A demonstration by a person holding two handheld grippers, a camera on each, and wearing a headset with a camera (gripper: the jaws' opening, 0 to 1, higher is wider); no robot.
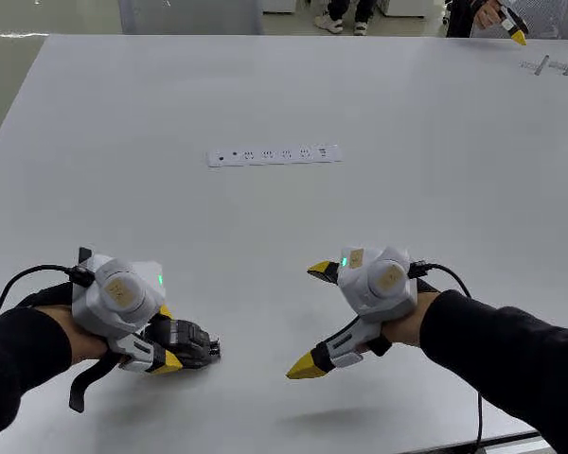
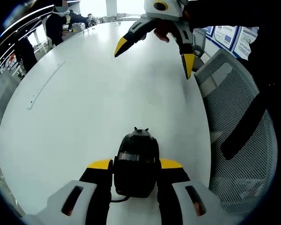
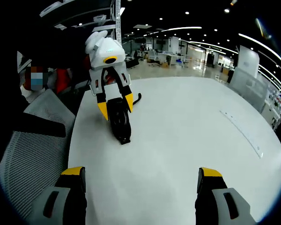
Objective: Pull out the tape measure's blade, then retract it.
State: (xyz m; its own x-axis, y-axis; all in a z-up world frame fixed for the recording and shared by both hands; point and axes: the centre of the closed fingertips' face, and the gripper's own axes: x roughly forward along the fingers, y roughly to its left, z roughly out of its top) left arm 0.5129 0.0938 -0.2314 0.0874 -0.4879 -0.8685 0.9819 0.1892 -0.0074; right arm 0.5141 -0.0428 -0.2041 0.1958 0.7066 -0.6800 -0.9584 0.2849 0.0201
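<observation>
A: Status?
B: Left gripper (image 1: 168, 337) is clamped on the tape measure (image 2: 136, 161), which sits on the table (image 1: 284, 85). Right gripper (image 1: 312, 318) gapes wide, well apart. Blade not out; pull and retract both pending.

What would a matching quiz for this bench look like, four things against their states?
1 tape measure
2 left hand-held gripper
3 right hand-held gripper
4 power strip

A open, holding nothing
B white, lying flat, apart from the rest
C black, gripped between two jaws
D shut on the tape measure

Pairs: 1-C, 2-D, 3-A, 4-B
</observation>
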